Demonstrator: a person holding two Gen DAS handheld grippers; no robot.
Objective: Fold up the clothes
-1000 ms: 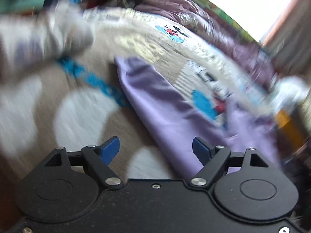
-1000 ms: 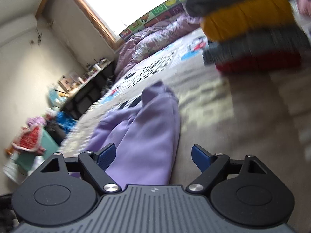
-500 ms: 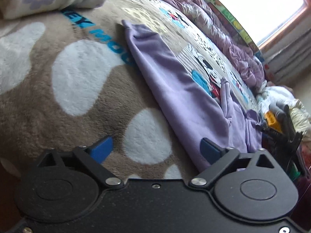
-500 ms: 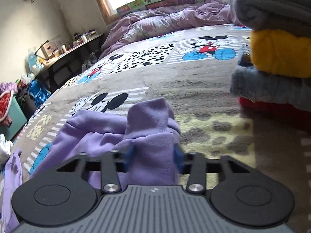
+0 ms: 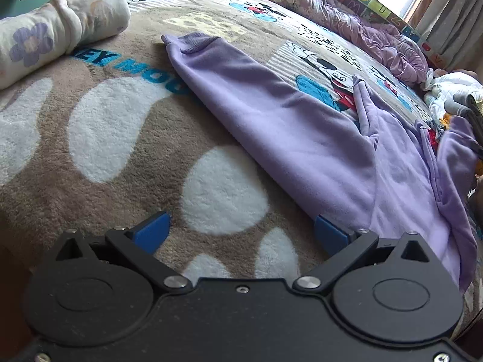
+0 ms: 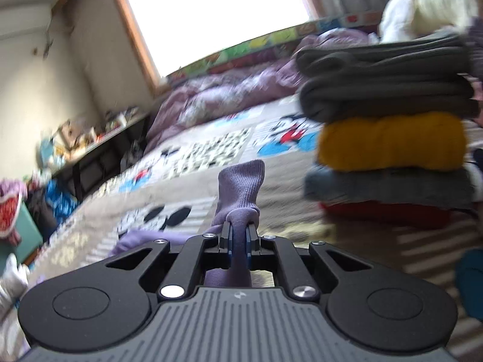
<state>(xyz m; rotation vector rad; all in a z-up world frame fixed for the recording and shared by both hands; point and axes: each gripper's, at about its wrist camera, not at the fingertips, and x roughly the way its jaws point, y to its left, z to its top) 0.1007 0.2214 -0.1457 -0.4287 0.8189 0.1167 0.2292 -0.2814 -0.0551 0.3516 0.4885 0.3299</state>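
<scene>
The patterned blanket [image 5: 90, 157] covered the whole bed, and a stack of folded clothes [image 6: 389, 138] already stood on it, so part of the job looked done. The lilac garment [image 5: 302, 126] lay spread and unfolded along the blanket, soft and fleecy, one ribbed cuff [image 6: 241, 181] pinched and raised off the bed. The right gripper [image 6: 239, 241] was clamped tight on that cuff. The left gripper [image 5: 241, 229] stood wide apart beside the garment's near edge, holding nothing.
</scene>
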